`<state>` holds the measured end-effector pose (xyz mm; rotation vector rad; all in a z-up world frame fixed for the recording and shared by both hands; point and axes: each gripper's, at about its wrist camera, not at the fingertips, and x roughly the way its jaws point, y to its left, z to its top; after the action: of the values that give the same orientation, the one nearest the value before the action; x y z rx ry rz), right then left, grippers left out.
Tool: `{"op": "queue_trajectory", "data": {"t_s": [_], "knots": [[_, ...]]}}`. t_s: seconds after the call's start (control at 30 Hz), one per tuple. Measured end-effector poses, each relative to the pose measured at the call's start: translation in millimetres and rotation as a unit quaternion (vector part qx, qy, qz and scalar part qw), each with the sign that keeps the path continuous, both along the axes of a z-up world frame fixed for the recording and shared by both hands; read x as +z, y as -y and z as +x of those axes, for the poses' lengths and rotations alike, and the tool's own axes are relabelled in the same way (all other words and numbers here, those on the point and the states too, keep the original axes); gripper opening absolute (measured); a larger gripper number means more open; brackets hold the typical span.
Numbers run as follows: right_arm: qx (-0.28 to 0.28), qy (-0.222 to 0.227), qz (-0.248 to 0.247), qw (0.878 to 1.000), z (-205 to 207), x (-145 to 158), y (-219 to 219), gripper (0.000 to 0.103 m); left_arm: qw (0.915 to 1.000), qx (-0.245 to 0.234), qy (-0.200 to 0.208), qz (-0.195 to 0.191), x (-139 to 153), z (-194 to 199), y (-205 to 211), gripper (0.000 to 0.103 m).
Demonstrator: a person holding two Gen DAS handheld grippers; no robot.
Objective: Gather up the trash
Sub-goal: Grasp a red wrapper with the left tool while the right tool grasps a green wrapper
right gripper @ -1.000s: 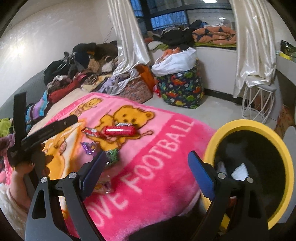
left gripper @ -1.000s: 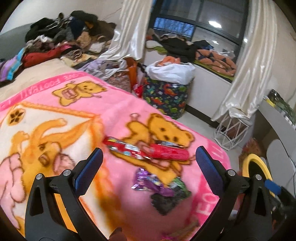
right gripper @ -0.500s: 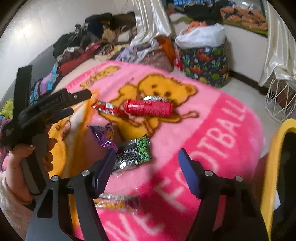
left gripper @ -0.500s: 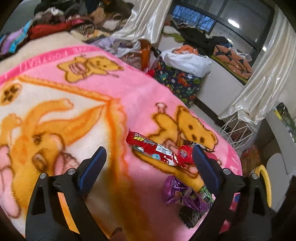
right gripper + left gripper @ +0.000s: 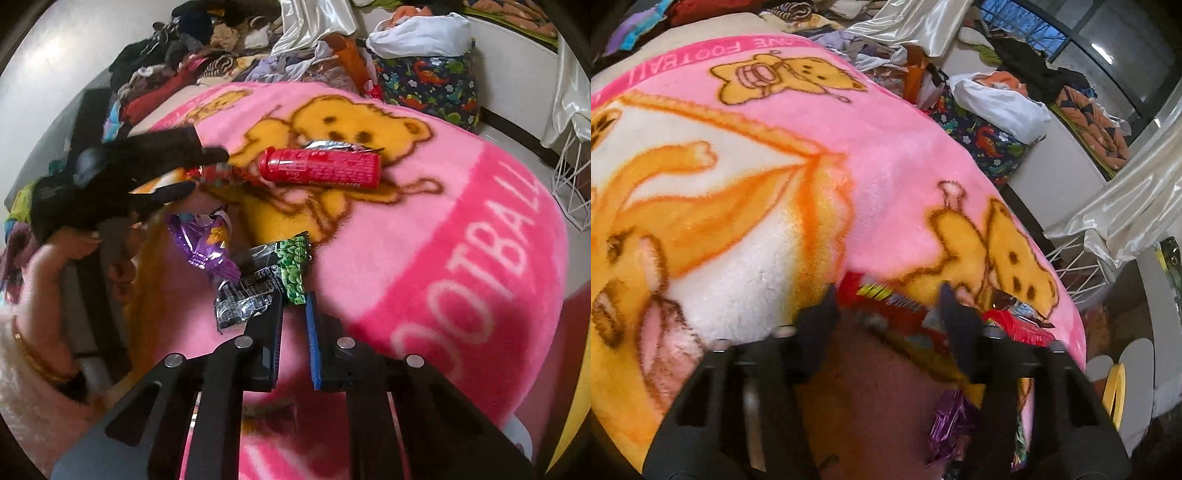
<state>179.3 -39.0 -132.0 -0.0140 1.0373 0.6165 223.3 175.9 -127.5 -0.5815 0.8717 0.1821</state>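
Note:
Trash lies on a pink bear-print blanket. My left gripper, also in the right wrist view, is closing, and the end of a red and yellow wrapper lies between its jaws with a gap still showing. The jaws of my right gripper are closing, almost together. Its tips pinch the green corner of a green and black wrapper. A red tube and a purple wrapper lie loose nearby.
A yellow-rimmed bin stands off the bed's near corner. Beyond the bed are a dinosaur-print basket, a white wire stand and a heap of clothes. A person's hand holds the left gripper.
Both grippers dropped towards the blanket and their jaws narrowed from wide open. The left came over the red wrapper; the right left the bin side and reached the green wrapper.

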Motion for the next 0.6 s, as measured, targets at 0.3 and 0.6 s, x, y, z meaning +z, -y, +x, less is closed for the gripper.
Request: {"op": "queue_trajectory", "data": {"t_s": [0.3,0.6], "knots": [[-0.010,0.040,0.002,0.999,-20,28,26,0.008,0.9998,-0.001,0.021,-0.007,12,-21,7,0.007],[-0.019,0.069,0.022,0.997,-31,55,54,0.007,0.9945,-0.008,0.094,0.046,75,-60,25,0.007]]}}
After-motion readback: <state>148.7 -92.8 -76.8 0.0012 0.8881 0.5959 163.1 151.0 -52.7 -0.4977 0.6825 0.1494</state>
